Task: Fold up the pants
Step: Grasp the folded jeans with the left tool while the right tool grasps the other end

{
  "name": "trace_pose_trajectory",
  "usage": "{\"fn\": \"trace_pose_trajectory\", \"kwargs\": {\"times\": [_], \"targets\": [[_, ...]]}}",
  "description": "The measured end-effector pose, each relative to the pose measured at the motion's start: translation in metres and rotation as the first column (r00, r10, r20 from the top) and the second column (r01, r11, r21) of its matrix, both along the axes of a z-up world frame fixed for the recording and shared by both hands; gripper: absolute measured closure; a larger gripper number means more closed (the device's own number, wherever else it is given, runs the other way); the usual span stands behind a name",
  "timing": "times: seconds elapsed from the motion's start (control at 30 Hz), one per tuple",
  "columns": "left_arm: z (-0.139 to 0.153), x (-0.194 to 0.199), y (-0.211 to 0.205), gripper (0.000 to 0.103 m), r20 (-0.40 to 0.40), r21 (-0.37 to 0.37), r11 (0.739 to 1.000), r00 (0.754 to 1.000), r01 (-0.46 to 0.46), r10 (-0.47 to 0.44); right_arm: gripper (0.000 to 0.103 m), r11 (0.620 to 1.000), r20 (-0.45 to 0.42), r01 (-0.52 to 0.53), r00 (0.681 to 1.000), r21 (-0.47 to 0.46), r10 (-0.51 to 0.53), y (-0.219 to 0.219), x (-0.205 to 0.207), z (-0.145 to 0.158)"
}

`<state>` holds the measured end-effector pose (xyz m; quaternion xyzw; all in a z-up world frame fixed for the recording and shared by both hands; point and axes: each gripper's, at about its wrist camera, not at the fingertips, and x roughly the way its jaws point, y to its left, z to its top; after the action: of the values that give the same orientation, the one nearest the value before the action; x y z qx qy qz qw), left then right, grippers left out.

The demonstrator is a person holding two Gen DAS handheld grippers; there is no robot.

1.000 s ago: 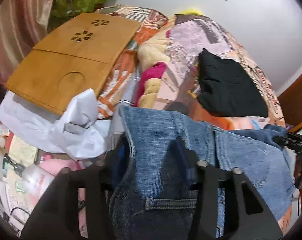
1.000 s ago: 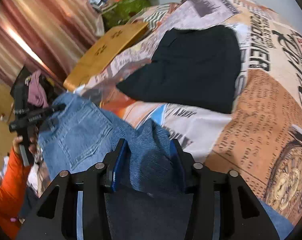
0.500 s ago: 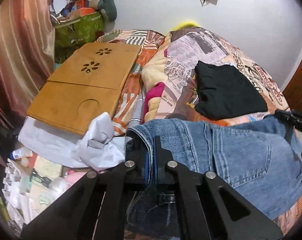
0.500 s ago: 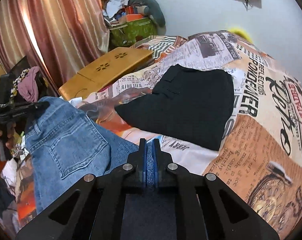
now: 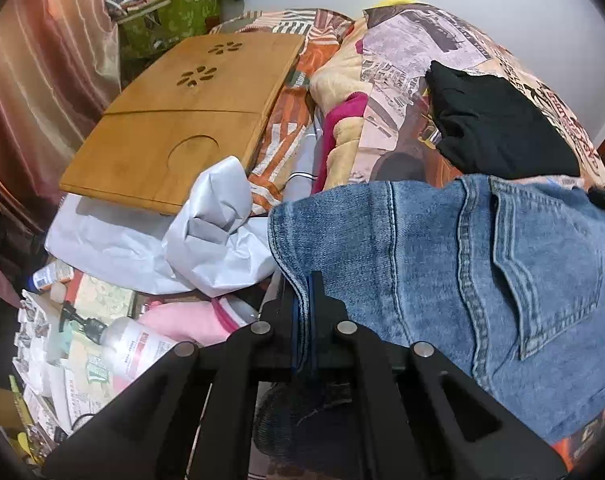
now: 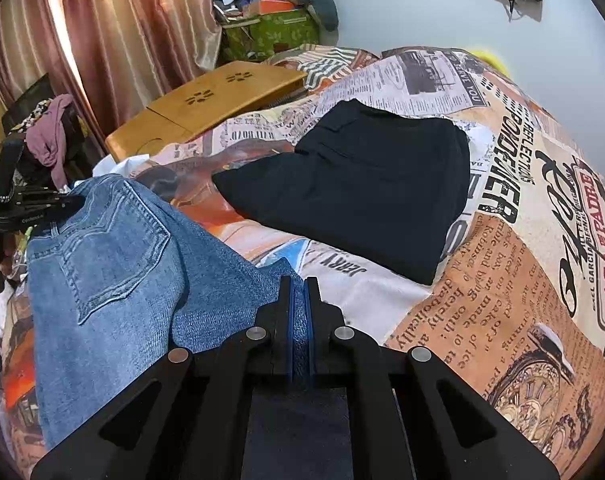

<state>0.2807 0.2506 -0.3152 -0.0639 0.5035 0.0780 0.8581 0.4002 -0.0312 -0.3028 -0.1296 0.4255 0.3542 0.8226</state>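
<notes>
Between both claws [image 5: 307, 292], pinched jeans [image 5: 442, 248].

My bed [image 6: 514, 320], under its newspaper-print cover, fills the right of the frame. A folded black garment [image 6: 362, 196] lies flat at its centre. The blue jeans [image 6: 114, 264] drape over its lower-left edge. At upper left, a wooden lap desk [image 6: 218, 96] rests on the bedding beside the curtain.

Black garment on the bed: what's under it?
The black garment lies flat on the newspaper-print bedspread, which shows all around it. Whatever lies beneath its middle is covered. The jeans stay apart from it, nearer the grippers.
</notes>
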Motion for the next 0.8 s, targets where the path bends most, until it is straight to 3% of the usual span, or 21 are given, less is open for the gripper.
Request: {"fn": "trace_pose_trajectory", "kwargs": {"times": [0.13,0.2,0.27,0.3,0.53,0.7,0.8], "targets": [[0.025,-0.001,0.002,0.095,0.025,-0.033,0.999,1.000,0.005,-0.004,0.095,0.999,-0.056,0.035,0.998,0.023,-0.034,-0.010,-0.005,0.015],[0.042,-0.009,0.003,0.081,0.062,-0.052,0.999,0.998,0.007,-0.004,0.083,0.997,-0.054,0.066,0.997,0.036,-0.064,-0.020,-0.012,0.026],[0.057,-0.021,0.002,0.057,0.098,-0.056,0.998,0.995,0.007,-0.002,0.070,0.993,-0.030,0.099,0.995,0.064,-0.097,-0.037,-0.027,0.042],[0.063,-0.028,0.001,0.054,0.113,-0.056,0.998,0.994,0.011,-0.005,0.067,0.991,-0.019,0.109,0.994,0.078,-0.108,-0.044,-0.035,0.049],[0.058,-0.070,-0.011,0.052,0.078,-0.065,0.997,0.996,0.052,-0.047,0.067,0.972,0.009,0.212,0.977,0.102,-0.214,-0.099,-0.089,0.072],[0.034,-0.091,-0.020,0.051,0.034,-0.072,0.994,0.996,0.082,-0.080,0.066,0.946,-0.033,0.307,0.952,0.102,-0.306,-0.128,-0.122,0.058],[0.025,-0.100,-0.014,0.051,0.023,-0.126,0.990,0.998,0.064,-0.061,0.065,0.927,-0.071,0.360,0.933,0.109,-0.353,-0.143,-0.140,0.046]]}}
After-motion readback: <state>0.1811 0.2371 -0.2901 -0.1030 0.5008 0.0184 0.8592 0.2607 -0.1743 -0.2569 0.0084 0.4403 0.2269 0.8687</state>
